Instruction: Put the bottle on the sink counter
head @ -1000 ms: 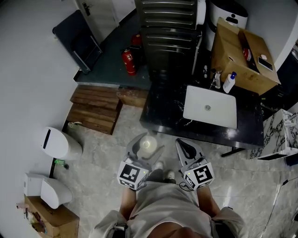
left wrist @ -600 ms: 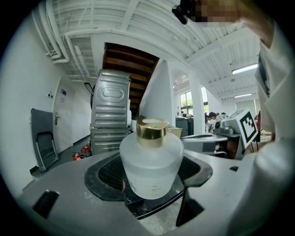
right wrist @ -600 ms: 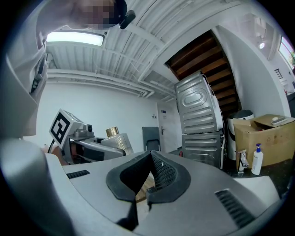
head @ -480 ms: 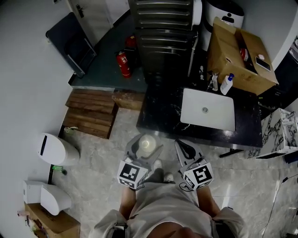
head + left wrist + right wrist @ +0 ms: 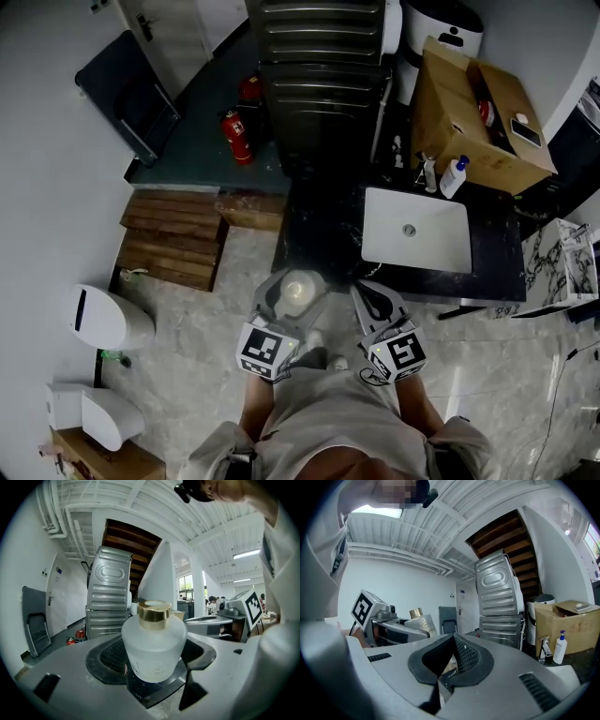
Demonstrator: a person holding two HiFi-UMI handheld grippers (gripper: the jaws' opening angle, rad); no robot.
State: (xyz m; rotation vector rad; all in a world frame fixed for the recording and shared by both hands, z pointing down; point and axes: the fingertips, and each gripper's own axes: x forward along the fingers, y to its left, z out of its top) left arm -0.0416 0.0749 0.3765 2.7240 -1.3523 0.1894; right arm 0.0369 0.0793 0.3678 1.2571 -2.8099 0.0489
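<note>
Over the last second the counter (image 5: 319, 234) and its white sink (image 5: 415, 230) have drawn slightly nearer the grippers in the head view, and the fire extinguisher (image 5: 234, 131) has slid left. The grippers themselves keep their places in that view. The left gripper (image 5: 298, 292) still pinches the frosted bottle (image 5: 154, 641) by its body, upright, gold cap on top. It is held in the air at the counter's front edge, left of the sink and not set down. The right gripper (image 5: 453, 644) stays pressed together with nothing between its jaws, just beside the left.

The bottle's side carries faint print, too small to read. Each gripper's cube (image 5: 265, 349) shows a black-and-white square marker. A pump bottle (image 5: 453, 176) stands behind the sink; its label cannot be made out
</note>
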